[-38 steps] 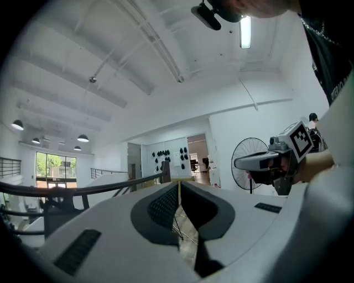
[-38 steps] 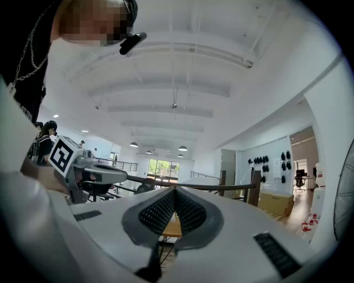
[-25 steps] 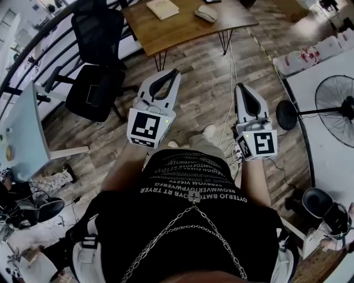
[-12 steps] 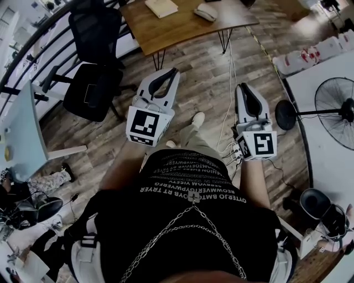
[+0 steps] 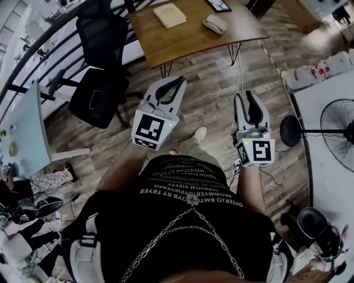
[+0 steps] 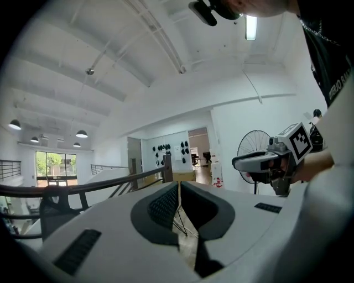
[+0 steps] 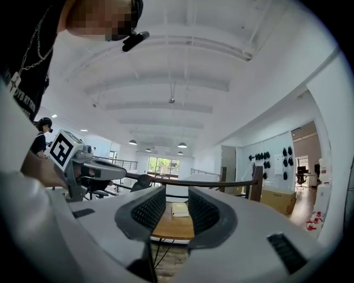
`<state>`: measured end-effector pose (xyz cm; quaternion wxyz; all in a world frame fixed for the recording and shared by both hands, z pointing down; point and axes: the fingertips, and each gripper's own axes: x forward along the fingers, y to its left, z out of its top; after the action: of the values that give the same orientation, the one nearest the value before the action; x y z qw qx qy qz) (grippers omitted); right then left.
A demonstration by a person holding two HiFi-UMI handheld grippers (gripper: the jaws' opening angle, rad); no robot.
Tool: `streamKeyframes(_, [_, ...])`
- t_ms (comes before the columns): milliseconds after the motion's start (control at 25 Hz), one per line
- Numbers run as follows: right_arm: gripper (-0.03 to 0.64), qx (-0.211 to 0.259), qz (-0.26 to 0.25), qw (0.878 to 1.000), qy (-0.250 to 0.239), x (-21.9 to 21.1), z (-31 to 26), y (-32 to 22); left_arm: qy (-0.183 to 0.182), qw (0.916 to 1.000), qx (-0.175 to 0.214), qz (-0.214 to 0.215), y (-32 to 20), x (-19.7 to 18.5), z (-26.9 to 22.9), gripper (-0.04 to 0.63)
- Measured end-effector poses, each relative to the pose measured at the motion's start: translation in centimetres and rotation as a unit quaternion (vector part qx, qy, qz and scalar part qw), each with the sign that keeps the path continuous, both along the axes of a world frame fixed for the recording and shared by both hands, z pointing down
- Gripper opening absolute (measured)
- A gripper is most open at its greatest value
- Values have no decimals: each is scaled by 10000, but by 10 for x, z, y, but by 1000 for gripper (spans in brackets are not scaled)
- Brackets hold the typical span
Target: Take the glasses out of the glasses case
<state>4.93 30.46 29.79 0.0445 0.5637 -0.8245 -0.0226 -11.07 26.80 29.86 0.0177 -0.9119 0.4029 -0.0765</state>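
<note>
Two tools: left tool (image 5: 180, 80) closed, empty; right tool (image 5: 245, 97) just spread wide, empty.

A brown wooden table (image 5: 185, 40) at top centre bears a tan book (image 5: 170, 15) left of a pale oval case (image 5: 215, 24); a black office chair (image 5: 102, 91) stands upper left.

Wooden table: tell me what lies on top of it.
A pale book, a rounded grey case and a dark flat item at the far edge. The case's inside is hidden.
</note>
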Motion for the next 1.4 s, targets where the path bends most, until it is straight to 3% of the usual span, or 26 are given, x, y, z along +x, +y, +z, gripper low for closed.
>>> streamKeyframes(760, [110,-318,-119,9994,63,34,22,-93,-12,9996,-257,-96,-105,42,31,37])
streamKeyframes(1400, [110,-260,-746,9969,18,87,9,-168,-58,9989,48,-466,-173,103,0,37])
